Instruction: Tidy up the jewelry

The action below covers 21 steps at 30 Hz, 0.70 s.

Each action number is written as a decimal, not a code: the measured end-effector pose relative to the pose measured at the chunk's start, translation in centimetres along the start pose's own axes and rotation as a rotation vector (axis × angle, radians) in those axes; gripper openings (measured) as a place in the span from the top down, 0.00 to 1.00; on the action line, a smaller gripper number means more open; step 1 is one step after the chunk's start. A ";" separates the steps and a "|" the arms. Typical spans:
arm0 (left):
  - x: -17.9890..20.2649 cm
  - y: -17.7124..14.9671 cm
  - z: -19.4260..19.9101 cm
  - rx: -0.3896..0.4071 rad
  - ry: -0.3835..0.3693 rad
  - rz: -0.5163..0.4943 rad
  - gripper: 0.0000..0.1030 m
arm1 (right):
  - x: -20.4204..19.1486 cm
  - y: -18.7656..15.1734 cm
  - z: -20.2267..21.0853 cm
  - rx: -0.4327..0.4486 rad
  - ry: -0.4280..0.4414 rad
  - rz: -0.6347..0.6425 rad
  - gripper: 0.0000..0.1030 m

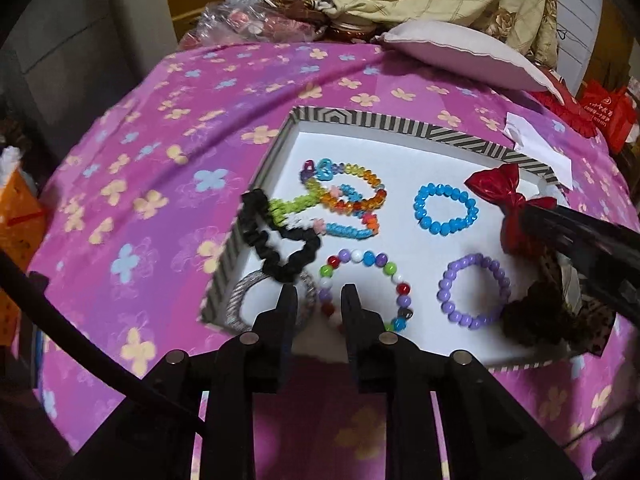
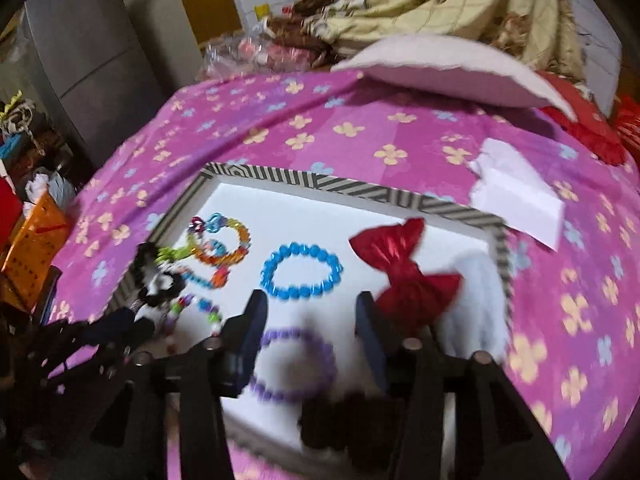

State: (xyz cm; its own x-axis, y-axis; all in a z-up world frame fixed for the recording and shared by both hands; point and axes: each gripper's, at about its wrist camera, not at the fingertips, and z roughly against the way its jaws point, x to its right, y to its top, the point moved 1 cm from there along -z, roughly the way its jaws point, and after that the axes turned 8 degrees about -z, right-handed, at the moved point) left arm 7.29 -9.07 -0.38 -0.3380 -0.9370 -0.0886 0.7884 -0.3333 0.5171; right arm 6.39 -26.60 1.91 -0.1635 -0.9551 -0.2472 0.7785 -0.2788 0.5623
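The shallow striped-rim cardboard tray lay on the flowered pink bedspread; inside it, the left gripper hung with jaws spread and empty above the multicoloured bead bracelet; the right gripper, likewise spread, should descend squarely over the purple bead bracelet, avoiding the red satin bow.

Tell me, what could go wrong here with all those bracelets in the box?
The black ruffled scrunchie hangs over the striped box rim, so it might slip out onto the bedcover. The left tongs hover open by the multicoloured round-bead bracelet and the silver bangle, so they could catch both at once. The right tongs stand open over the purple bead bracelet, close to the red shiny bow, and may nudge it.
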 end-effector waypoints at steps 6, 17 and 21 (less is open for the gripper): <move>-0.5 -1.9 2.6 0.038 0.024 0.008 0.67 | -0.2 -3.7 4.9 0.101 -0.043 -0.019 0.38; -0.7 -4.0 7.2 0.115 0.042 0.034 0.67 | -0.6 -8.4 9.6 0.163 -0.088 -0.036 0.30; -0.3 -4.4 8.4 0.136 0.052 0.026 0.67 | -0.9 -9.2 10.2 0.166 -0.082 -0.030 0.27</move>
State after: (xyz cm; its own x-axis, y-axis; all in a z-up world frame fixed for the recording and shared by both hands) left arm -0.35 -6.47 4.51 -0.2884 -0.9505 -0.1154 0.7185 -0.2945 0.6301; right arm -6.80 -24.20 5.07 -0.2387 -0.9493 -0.2046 0.6633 -0.3133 0.6797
